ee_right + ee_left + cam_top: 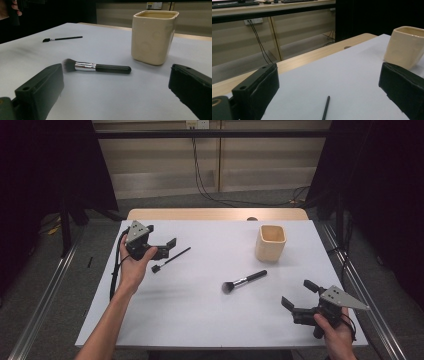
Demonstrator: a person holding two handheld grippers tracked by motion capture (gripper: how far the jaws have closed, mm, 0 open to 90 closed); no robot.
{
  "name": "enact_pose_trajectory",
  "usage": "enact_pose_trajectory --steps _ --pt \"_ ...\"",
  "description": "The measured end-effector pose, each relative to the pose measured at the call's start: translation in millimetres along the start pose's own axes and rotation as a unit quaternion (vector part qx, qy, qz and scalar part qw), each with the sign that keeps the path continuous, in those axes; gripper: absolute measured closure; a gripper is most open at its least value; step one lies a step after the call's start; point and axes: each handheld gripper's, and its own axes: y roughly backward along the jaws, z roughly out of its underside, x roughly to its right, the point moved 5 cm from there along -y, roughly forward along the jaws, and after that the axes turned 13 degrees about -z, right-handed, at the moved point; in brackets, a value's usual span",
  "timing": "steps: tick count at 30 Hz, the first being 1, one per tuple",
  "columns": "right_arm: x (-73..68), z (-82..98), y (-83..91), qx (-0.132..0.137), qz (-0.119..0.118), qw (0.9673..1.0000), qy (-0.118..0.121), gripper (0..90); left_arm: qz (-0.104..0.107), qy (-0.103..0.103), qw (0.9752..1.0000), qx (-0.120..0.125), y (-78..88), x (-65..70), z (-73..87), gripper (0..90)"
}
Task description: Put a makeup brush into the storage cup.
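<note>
Cream cup [271, 241], black-handled brush [244, 281], white table [200, 310].

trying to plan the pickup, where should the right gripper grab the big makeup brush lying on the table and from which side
Probably by the black handle of the makeup brush, not the soft bristle head. It lies flat on the table, handle end toward the cup, so come from above with the open right gripper, jaws straddling the handle across its length, clear of the cup.

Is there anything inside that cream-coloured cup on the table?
The cream cup looks empty as far down as the high view reaches: just its pale inner walls. Its bottom is hidden by the rim. Both makeup brushes lie outside on the table.
</note>
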Motion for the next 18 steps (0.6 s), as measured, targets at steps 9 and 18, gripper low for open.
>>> enact_pose_trajectory --steps 9,18 --pt "-0.5 0.0 0.4 0.000 -0.001 1.0000 0.001 0.0 -0.010 -0.009 0.9995 -0.028 -12.5 -4.5 7.6 3.0" --pt "-0.5 0.1 0.2 -0.001 -0.002 1.0000 0.002 0.0 -0.009 -0.016 0.9977 -0.066 -21.7 -11.9 9.5 2.9"
